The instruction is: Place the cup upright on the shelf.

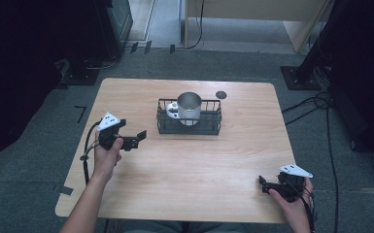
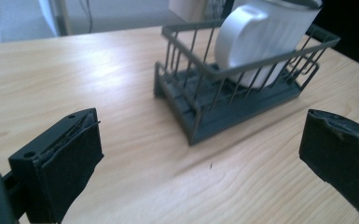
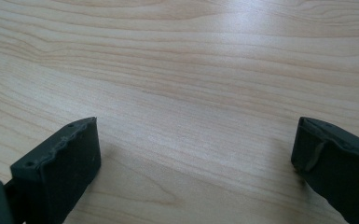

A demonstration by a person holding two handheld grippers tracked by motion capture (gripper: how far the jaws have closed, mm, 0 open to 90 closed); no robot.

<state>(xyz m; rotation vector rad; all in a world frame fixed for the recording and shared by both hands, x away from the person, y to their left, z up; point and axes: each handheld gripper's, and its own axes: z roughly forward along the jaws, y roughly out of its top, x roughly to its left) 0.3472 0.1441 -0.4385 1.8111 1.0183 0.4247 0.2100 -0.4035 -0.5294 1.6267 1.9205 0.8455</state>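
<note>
From above, a dark wire basket (image 1: 189,118) sits near the bench's (image 1: 184,165) far edge, holding a metal cup (image 1: 189,107). The left hand-held gripper (image 1: 132,138) hovers near the left edge, the right hand-held gripper (image 1: 267,183) by the near right corner. Along the left hand-held gripper (image 2: 200,158), jaws gape, basket (image 2: 224,100) ahead. The right hand-held gripper (image 3: 193,161) gapes over bare wood.

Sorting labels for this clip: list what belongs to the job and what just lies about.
In the job:
left gripper, open, facing the rack
wire rack
metal cup in the rack
white piece beside the cup

Lying about:
dark round disc
right gripper, open over bare table
</note>
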